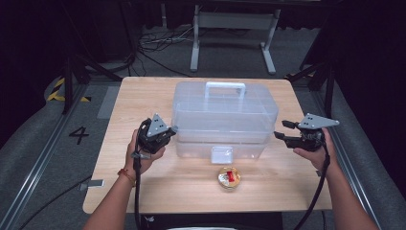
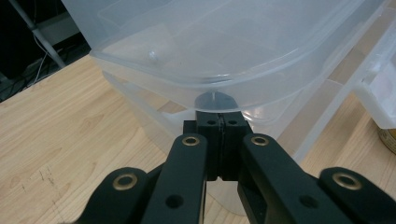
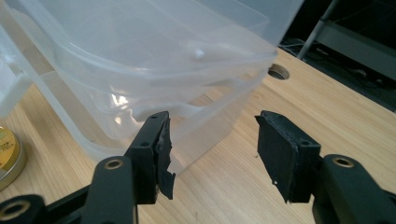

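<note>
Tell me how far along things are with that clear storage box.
Early stage. Done: the left claw is shut, its tips at the lid rim of the clear storage box, at the box's left end. In hand: the right claw stands open beside the box's right end, nothing between its jaws. Left: the lid looks still down, and the small round tin sits untouched on the table.

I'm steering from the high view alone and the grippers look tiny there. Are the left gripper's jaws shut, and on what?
Observer: The left gripper has its jaws shut together, tips at a small tab under the lid rim of the clear box; whether they pinch it, I cannot tell.
Operator: And the right one?
Observer: The right gripper is open, with bare tabletop between its pads, beside the box's corner.
Operator: Anything worn?
Observer: One pad of the right gripper looks torn at its edge.
</note>
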Demonstrator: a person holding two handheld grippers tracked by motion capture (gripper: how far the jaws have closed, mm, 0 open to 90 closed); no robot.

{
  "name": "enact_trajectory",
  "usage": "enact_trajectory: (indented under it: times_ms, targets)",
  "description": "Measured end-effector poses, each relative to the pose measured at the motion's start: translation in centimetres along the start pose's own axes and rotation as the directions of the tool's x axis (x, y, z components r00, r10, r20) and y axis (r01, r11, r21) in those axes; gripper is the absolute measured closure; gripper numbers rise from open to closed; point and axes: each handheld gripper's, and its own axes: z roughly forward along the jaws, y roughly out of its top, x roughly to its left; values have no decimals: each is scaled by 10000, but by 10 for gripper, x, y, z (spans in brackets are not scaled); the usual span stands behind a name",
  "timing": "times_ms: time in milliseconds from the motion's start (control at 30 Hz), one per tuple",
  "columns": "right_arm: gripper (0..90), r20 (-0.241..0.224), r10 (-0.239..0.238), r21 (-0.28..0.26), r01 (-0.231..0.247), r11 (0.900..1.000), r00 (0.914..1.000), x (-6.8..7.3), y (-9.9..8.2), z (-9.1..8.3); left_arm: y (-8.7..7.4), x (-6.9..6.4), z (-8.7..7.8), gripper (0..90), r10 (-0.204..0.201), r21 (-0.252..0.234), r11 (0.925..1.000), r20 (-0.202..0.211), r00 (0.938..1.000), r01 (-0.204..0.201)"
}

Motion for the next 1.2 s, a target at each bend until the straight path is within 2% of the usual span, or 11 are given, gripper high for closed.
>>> enact_trajectory:
  times_ms: [300, 467, 600, 667, 733, 767, 833, 967, 1100, 1200]
  targets:
    - [462, 50, -13, -309, 15, 9995, 10000, 6, 4, 11, 0, -1, 0, 899, 23, 8, 10000, 15, 10000, -23]
    - [481, 194, -23, -465, 32, 9989, 9998, 6, 5, 11, 1, -3, -1, 880, 190, 100, 9998, -122, 9997, -189]
    - [485, 252, 85, -724, -66, 9974, 9996, 5, 5, 9, 0, -2, -2, 854, 147, 68, 9999, -140, 9998, -146]
    - [487, 428, 27, -1093, 20, 9940, 9991, 6, 6, 7, -1, -2, -1, 806, 198, 217, 9996, -248, 9995, -193]
    - [492, 479, 43, -1212, 15, 9926, 9988, 6, 7, 7, -2, -3, -1, 796, 225, 265, 9994, -315, 9993, -216]
    - [501, 593, 45, -1474, 43, 9891, 9982, 7, 9, 5, -3, -3, -1, 776, 243, 286, 9993, -424, 9988, -231]
    - [504, 673, 10, -1597, 98, 9871, 9977, 8, 11, 5, -3, -3, -1, 745, 261, 304, 9992, -436, 9987, -248]
    - [591, 818, -117, -2046, 283, 9784, 9966, 10, 15, 3, -6, -3, -4, 731, 265, 351, 9991, -335, 9991, -253]
    - [611, 981, -126, -2261, 346, 9735, 9951, 9, 18, 2, -7, -3, -7, 735, 348, 335, 9988, -99, 9993, -344]
    - [628, 1226, -371, -2292, 646, 9712, 9918, 11, 20, 2, -8, -4, -9, 731, 351, 336, 9988, 42, 9994, -353]
